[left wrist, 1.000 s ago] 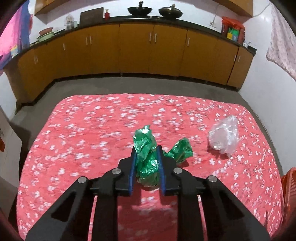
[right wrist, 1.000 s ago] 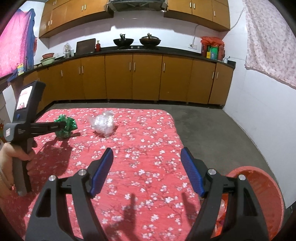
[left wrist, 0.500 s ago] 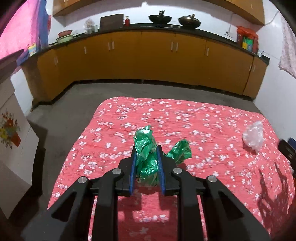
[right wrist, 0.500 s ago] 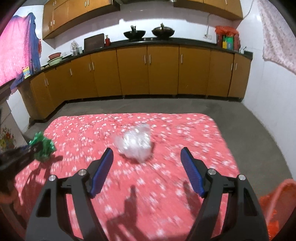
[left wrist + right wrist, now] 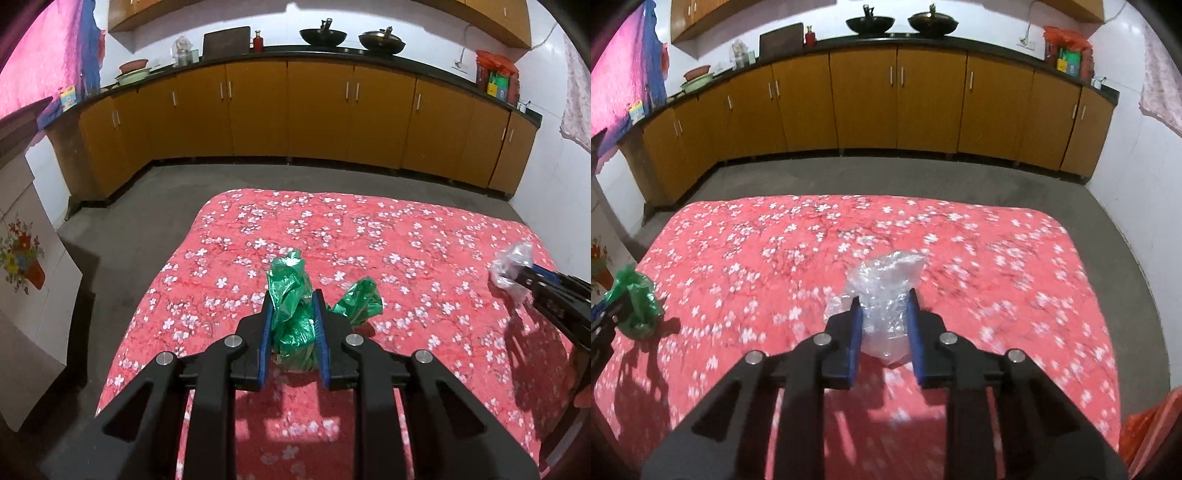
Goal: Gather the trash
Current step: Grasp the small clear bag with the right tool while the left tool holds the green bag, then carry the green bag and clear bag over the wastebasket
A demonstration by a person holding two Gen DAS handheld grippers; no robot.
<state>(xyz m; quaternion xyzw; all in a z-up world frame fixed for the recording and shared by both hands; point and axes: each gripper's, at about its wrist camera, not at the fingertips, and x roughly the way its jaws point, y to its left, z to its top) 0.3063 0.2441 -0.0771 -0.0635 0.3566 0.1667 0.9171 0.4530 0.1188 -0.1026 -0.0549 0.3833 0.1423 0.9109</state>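
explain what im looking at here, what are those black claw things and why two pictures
Each black claw is a hand-held gripper; a person carries one in each hand, with a camera looking along its fingers. So there are two pictures, one per gripper. The left gripper is shut on a crumpled green plastic bag. The right gripper is shut on a crumpled clear plastic bag. Both are over a red flowered cloth. An orange basket shows at the right view's edge.

— What are the two grippers doing?
— The left gripper is clamping a green bag; the right gripper is pinching a clear plastic wad, both reaching forward.
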